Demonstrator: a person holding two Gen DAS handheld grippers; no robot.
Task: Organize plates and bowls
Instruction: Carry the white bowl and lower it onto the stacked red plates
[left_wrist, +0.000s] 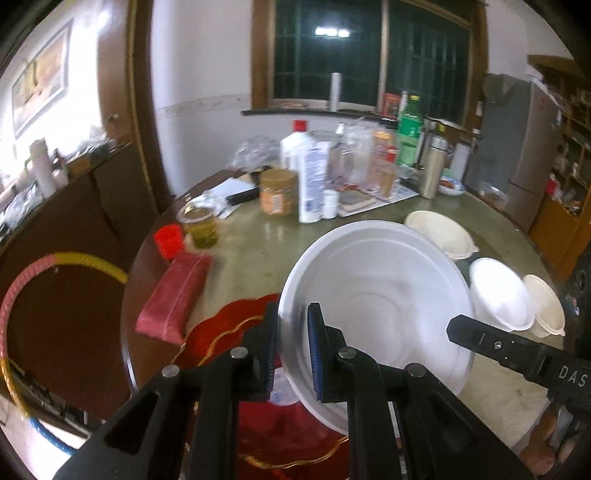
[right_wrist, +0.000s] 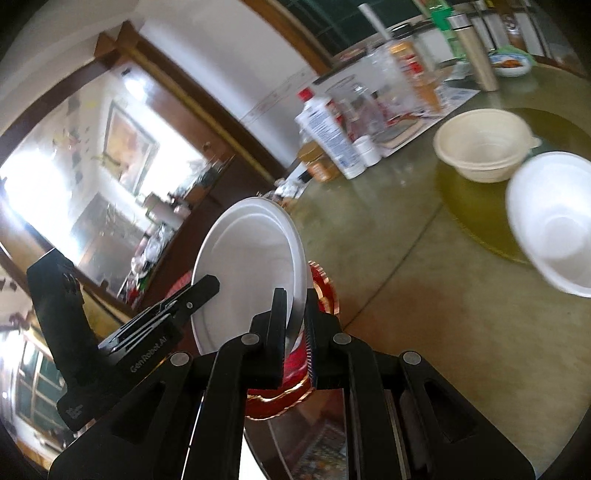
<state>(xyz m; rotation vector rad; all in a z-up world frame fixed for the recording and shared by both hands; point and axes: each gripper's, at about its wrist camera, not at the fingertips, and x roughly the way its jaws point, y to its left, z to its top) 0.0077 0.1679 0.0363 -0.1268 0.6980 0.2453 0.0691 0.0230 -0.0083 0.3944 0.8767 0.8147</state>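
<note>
Both views blurred and fisheye-warped; labels on the bottles and jars at the back of the round green-topped worktop (left_wrist: 258, 251) are unreadable. The lower edge of the large white round plastic plate (left_wrist: 376, 295) is hidden behind the gripper bodies in both views. A red mat with gold wavy trim (left_wrist: 221, 332) shows only in part under the plate.

Left gripper (left_wrist: 293, 350): jaws nearly pressed together, pinching the plate's near-left rim, 1 blue-padded finger inside the plate, the other outside. Right gripper (right_wrist: 297, 325): jaws likewise clamped on the opposite rim of the same plate, seen edge-on. In the left wrist view its black tip enters from lower right and overlaps the plate's right rim.

Plate sits tilted, centre of frame in the left wrist view, centre-left in the right wrist view; whether its hidden lower edge touches the worktop cannot be told.

Right of the plate in the left wrist view: a cream plastic bowl with lip (left_wrist: 439, 232) upper right, a white foam bowl (left_wrist: 498, 295), and a second cream bowl (left_wrist: 546, 306) cut off by the frame edge.
</note>
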